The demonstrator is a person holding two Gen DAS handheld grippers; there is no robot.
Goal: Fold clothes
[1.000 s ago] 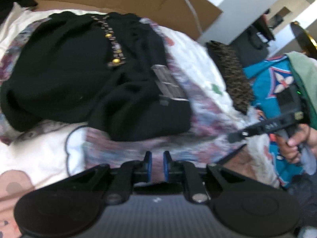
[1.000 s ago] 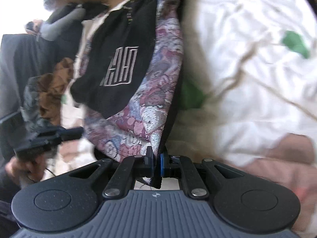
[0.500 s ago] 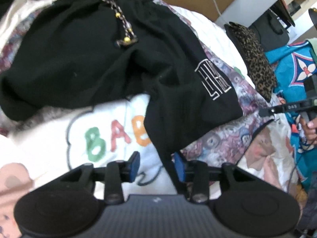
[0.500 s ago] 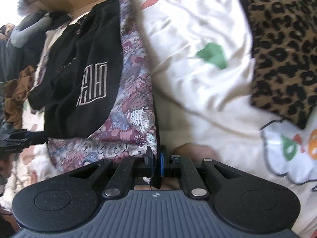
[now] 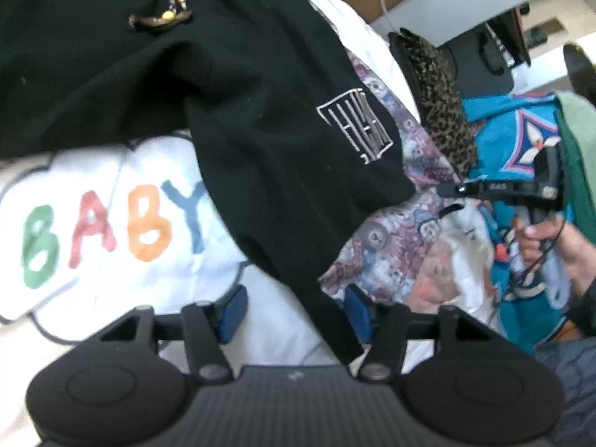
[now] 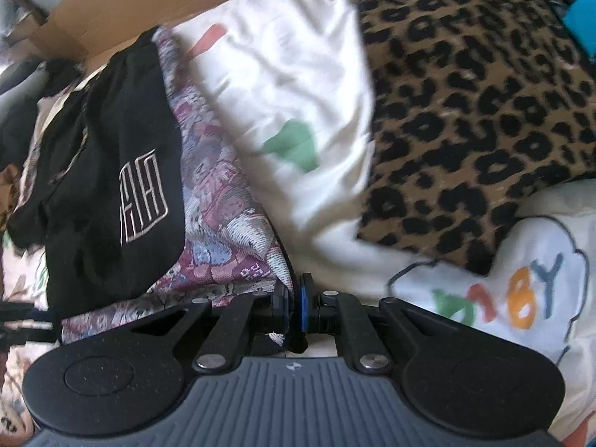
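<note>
While the left gripper (image 5: 294, 311) was letting its jaws swing apart, a strip of the black garment (image 5: 260, 119) still hung between the blue pads (image 5: 234, 309), close against the right-hand one, so the hem could have snagged there and been dragged out of its fold as the tool drew off. The garment lay spread over a patterned tapestry cloth (image 6: 223, 223), its stitched white logo (image 6: 143, 195) facing up, beside the "BABY" print (image 5: 111, 223) on the white bedding (image 6: 290, 85). Judged from this, the fold was only partly made. The right gripper (image 6: 294, 303) had its fingers pressed together on the edge of the tapestry cloth just below the logo; a pull from that side risked sliding the under-layer and rucking the black fabric resting on it. Beyond the logo, a leopard-print cushion (image 6: 465, 111) lay near the cloth's far edge, and loose fabric flung that way might have caught on it. A person's hand (image 5: 547, 238) gripped the right tool.
</note>
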